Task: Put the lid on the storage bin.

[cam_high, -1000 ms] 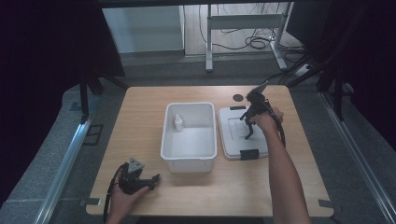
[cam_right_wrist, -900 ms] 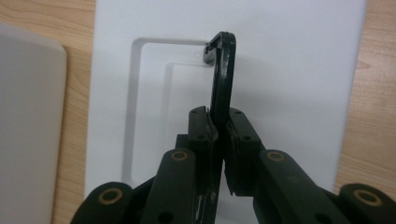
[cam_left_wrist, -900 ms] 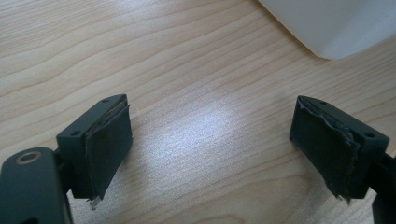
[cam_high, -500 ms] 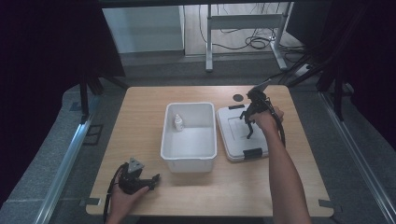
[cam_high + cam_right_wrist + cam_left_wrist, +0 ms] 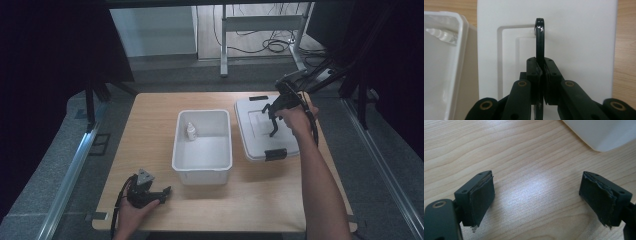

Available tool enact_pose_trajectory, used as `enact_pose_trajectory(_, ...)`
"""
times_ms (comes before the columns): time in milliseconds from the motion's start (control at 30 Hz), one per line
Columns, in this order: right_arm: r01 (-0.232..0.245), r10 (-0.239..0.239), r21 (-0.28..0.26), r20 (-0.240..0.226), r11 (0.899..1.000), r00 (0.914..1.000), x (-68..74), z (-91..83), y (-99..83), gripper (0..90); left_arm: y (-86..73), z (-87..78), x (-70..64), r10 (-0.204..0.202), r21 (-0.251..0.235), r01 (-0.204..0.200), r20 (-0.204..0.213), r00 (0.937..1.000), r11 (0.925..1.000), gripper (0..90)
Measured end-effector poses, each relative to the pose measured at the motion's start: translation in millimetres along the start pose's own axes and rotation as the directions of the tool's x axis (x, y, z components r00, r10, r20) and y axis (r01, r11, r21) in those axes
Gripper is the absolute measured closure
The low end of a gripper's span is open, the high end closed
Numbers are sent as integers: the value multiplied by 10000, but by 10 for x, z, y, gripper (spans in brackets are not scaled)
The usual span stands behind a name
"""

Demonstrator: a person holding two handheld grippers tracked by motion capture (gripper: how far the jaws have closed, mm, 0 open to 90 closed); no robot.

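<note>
wooden table (image 5: 260, 200) on grey floor (image 5: 65, 150), metal table frame (image 5: 260, 25) and loose cables (image 5: 265, 47) on the floor beyond its far edge, dark curtains (image 5: 50, 45) at both sides, metal rail (image 5: 70, 175) along the left.

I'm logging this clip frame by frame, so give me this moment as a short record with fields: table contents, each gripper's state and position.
table: wooden table
bin: open white bin, centre of table
in bin: small white bottle, far left corner
lid: white lid flat on the table, right of the bin, black latches at near and far edges
right gripper: shut on the lid's upright black handle
left gripper: open, low over bare wood at the near left, holding nothing
</note>
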State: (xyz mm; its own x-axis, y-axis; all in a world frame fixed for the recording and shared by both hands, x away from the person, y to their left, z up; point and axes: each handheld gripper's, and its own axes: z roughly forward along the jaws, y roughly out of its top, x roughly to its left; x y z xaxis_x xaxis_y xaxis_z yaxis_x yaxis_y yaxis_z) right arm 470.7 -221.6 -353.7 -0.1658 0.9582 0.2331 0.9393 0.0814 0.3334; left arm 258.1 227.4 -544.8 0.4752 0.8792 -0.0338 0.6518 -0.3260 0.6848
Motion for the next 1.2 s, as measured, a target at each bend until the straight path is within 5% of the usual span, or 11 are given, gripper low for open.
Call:
enact_pose_trajectory(700,-96,76,-519,-386,9986,9992,60,-564,-19,850,0,-1,-2,-28,18,28,9,10000,10000,129)
enact_pose_trajectory(1200,119,-153,-304,-1128,9995,9935,361,-535,20,849,0,-3,1,7,48,-7,5,10000,10000,129)
